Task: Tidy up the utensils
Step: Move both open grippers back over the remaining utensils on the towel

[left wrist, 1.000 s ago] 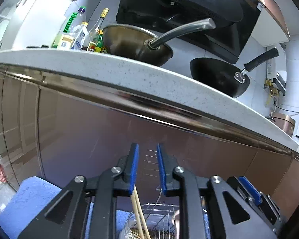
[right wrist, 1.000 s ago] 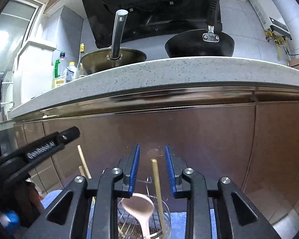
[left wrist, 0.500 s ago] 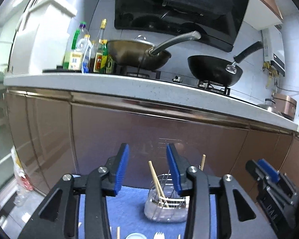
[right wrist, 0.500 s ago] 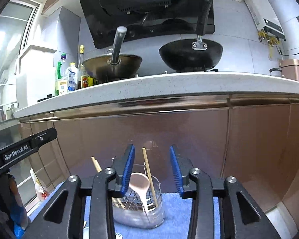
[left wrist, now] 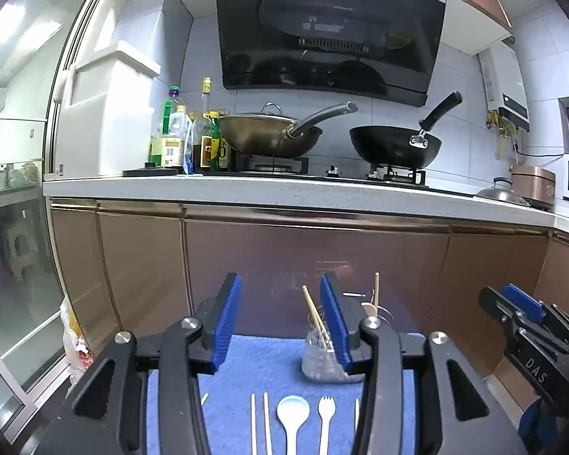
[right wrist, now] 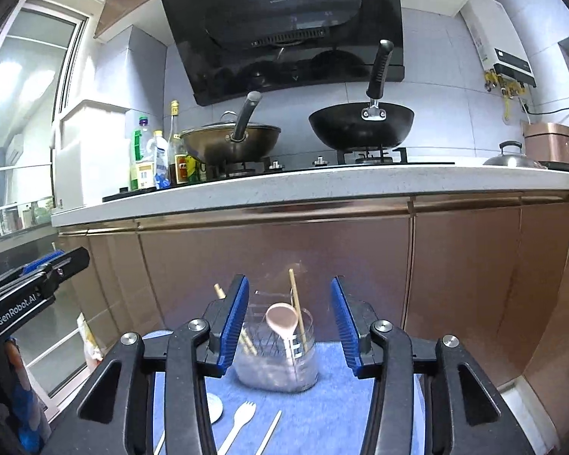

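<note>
A clear utensil holder (right wrist: 277, 356) stands on a blue mat (right wrist: 322, 417) and holds chopsticks (right wrist: 296, 305) and a pink spoon (right wrist: 282, 320). It also shows in the left wrist view (left wrist: 322, 360). On the mat in front lie a white spoon (left wrist: 293, 417), a white fork (left wrist: 326, 417) and a pair of chopsticks (left wrist: 260, 424). My left gripper (left wrist: 280, 318) is open and empty, above the mat. My right gripper (right wrist: 288, 322) is open and empty, in front of the holder.
Brown cabinet fronts (left wrist: 322, 265) rise behind the mat under a white countertop (left wrist: 284, 189). Two woks (left wrist: 269, 132) stand on the stove, with bottles (left wrist: 170, 140) to the left. A glass door (left wrist: 15, 265) is at left.
Both grippers have pulled back and up from the holder and opened wider. The chopsticks that were between the left fingers now stand in the holder.
</note>
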Available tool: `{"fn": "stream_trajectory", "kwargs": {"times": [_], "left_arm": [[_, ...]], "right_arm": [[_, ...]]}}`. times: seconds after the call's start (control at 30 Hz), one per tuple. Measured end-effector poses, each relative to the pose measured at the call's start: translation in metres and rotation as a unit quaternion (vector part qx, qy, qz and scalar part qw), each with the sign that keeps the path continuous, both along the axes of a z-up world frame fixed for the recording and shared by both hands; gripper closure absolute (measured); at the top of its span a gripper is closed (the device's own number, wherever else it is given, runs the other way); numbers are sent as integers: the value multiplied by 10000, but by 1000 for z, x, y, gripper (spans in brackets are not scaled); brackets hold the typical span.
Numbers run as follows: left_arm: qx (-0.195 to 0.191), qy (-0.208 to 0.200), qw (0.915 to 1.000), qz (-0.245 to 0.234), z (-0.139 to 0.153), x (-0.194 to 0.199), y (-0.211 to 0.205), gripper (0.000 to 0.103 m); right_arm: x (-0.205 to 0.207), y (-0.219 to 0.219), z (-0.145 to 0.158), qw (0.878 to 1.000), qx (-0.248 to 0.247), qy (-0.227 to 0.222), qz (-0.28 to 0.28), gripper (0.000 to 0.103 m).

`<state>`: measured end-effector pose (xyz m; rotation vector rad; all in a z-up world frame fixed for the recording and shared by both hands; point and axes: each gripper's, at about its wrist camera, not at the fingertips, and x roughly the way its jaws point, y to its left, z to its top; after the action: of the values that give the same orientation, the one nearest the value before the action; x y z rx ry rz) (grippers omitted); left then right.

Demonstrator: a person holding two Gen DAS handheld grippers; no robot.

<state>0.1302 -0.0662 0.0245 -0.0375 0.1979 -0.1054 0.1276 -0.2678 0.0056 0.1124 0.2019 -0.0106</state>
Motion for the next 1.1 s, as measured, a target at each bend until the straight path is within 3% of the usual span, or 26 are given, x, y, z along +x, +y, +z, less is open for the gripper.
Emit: {"fn": "stream_trajectory", "kwargs": {"times": [0.5, 1.1], "left_arm": [[148, -233, 9994, 205, 6, -79, 24, 52], [464, 47, 9989, 59, -7, -88, -2, 52]], "right_arm": [[-87, 6, 15, 9997, -17, -194, 115, 55], [-112, -18, -6, 9999, 119, -58, 91, 52]]}}
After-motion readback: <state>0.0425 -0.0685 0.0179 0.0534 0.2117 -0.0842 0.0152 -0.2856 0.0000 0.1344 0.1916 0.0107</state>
